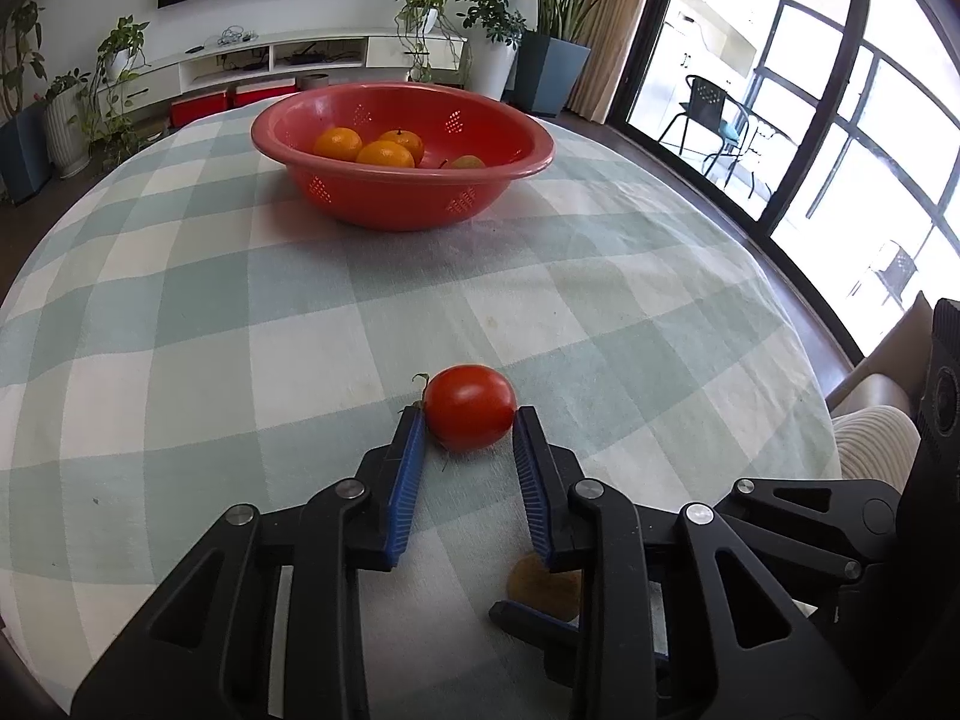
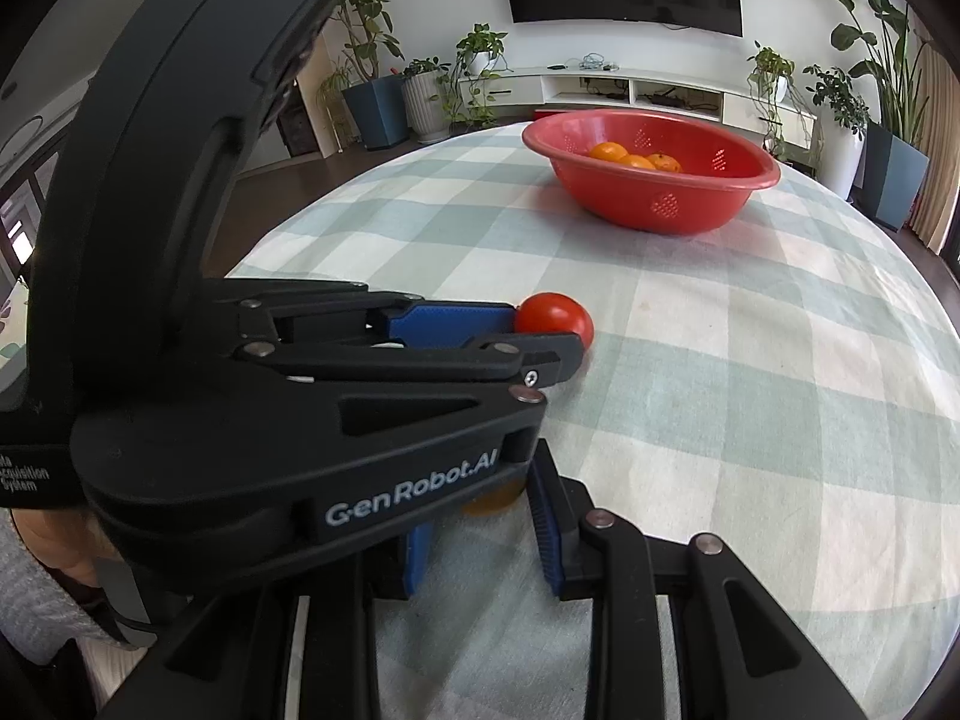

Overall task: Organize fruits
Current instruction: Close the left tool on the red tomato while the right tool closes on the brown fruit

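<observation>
A red tomato lies on the checked tablecloth. My left gripper has its two blue pads on either side of it, touching it at the tips. The right wrist view shows the tomato at the tip of the left gripper. A red basket at the far side holds three oranges and another fruit. A brown fruit lies under the left gripper. My right gripper stands around that fruit, mostly hidden by the left gripper's body.
The checked tablecloth covers a round table. A cushioned seat stands beyond the right edge. Potted plants, a TV cabinet and glass doors lie behind the table.
</observation>
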Motion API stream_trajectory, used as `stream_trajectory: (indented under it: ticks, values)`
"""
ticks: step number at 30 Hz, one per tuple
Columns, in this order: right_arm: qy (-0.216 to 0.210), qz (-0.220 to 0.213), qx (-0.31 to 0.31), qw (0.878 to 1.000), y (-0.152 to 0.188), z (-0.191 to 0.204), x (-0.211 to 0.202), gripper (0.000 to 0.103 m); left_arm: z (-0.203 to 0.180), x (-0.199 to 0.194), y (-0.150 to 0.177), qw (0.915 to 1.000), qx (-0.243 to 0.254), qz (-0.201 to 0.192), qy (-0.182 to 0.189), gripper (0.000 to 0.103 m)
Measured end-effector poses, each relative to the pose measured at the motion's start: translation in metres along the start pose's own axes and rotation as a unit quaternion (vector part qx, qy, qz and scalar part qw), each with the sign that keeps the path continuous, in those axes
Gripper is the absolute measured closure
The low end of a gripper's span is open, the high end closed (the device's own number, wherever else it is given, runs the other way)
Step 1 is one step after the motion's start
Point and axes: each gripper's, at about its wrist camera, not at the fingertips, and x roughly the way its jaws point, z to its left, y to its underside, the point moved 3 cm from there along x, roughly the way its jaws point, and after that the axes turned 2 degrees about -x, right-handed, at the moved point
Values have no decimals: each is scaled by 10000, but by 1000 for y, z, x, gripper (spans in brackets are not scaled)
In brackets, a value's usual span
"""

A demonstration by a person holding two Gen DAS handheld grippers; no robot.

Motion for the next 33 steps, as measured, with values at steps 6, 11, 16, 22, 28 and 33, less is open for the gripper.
stream_trajectory:
  ticks: [6, 11, 16, 22, 28, 33]
  values:
    - [-13, -2, 40, 10000, 0, -1, 0, 71, 2, 0, 0, 10000, -50, 1, 73, 75]
    - [-23, -4, 64, 10000, 0, -3, 0, 71, 4, 0, 0, 9998, -106, 1, 138, 76]
    - [-48, -9, 69, 10000, 0, -3, -1, 71, 4, -1, 0, 9998, -106, -5, 168, 76]
    - [-57, -48, 100, 9999, -2, -6, -3, 71, 4, -2, 0, 9997, -124, -22, 190, 77]
    - [-37, -78, 153, 9998, -3, -10, -6, 71, 5, -6, 1, 9998, -128, -48, 174, 77]
    - [16, -104, 195, 9998, -5, -14, -7, 71, 7, -9, 1, 9997, -141, -63, 169, 79]
